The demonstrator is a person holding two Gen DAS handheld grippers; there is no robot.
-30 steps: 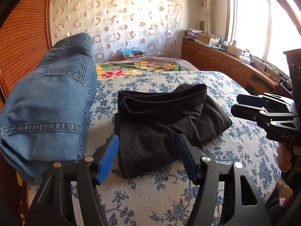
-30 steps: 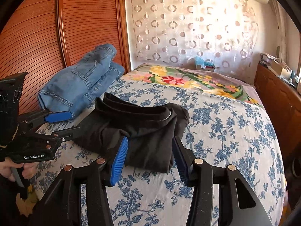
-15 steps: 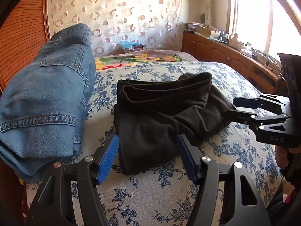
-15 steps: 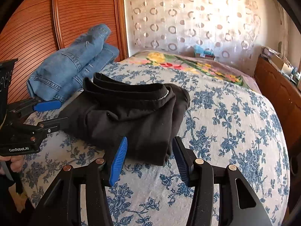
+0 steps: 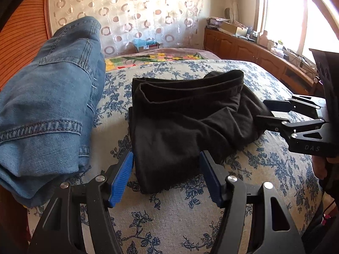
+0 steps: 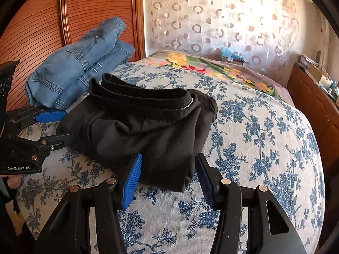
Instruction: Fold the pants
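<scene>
We see the black pants (image 5: 190, 122) lying bunched in a loose heap on the bed (image 5: 275, 169), near its front edge, with the waistband turned up toward the headboard end. They sit in the middle of the flowered cover, which leaves bare cover on every side for spreading and folding them.

Our left tongs (image 5: 166, 177) stand apart, blue pads on either side of the near corner of the black cloth, and nothing is pinched between them. Our right tongs (image 6: 168, 176) are likewise apart, with the near right corner of the pants between the pads, which do not press on it. We judge that both pairs of tongs are set at the two near corners so that each can take one corner and draw the heap flat.

From the left wrist view the right tongs (image 5: 273, 112) reach in from the side and lie against the far right edge of the heap; from the right wrist view the left tongs (image 6: 57, 124) come in at the opposite edge.

The blue jeans (image 5: 48, 110) lie already folded along the left side of the bed beside the wooden wardrobe (image 6: 42, 31), apart from the black pants, probably set aside so they stay out of the way
</scene>
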